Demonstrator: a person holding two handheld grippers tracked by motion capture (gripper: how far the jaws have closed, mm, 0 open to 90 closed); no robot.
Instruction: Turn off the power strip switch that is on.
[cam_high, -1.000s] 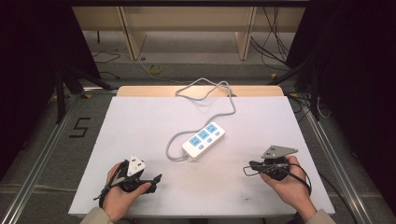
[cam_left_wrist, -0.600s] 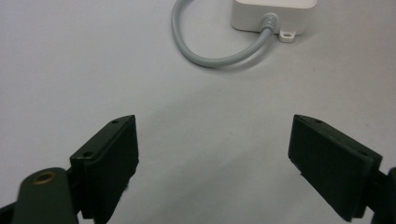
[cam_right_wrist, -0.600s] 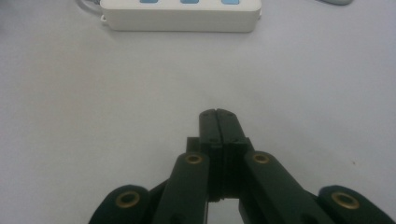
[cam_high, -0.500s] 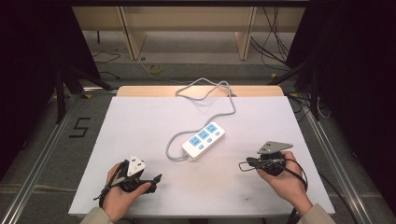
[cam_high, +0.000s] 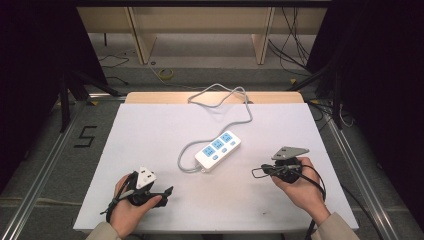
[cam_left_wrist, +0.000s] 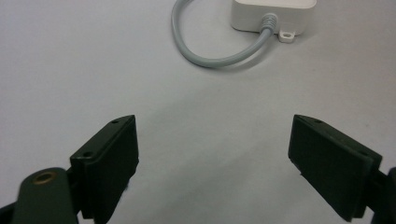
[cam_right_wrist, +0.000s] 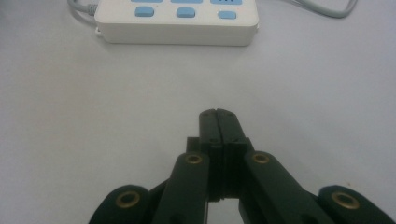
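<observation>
A white power strip (cam_high: 217, 150) with blue sockets lies in the middle of the white table (cam_high: 165, 125), and its grey cable (cam_high: 220, 97) runs off over the far edge. My left gripper (cam_high: 162, 192) rests near the front left in a hand. Its jaws stand wide open with nothing between them (cam_left_wrist: 215, 140), facing the strip's cable end (cam_left_wrist: 273, 14) and the cable's bend (cam_left_wrist: 219, 51). My right gripper (cam_high: 260, 172) is held at the front right, pointing left. Its jaws are pressed together with nothing in them (cam_right_wrist: 217, 114), a short way from the strip's long side (cam_right_wrist: 177, 23).
A wooden strip (cam_high: 215, 96) borders the table's far edge. Beyond it are a floor with loose cables (cam_high: 165, 74) and wooden shelf legs (cam_high: 142, 35). Metal rails (cam_high: 45, 170) run along both sides of the table. A "5" mark (cam_high: 86, 136) is on the floor at left.
The right hand has crept a little farther from the person and to the left, toward the power strip. The left hand and the strip have stayed put.
</observation>
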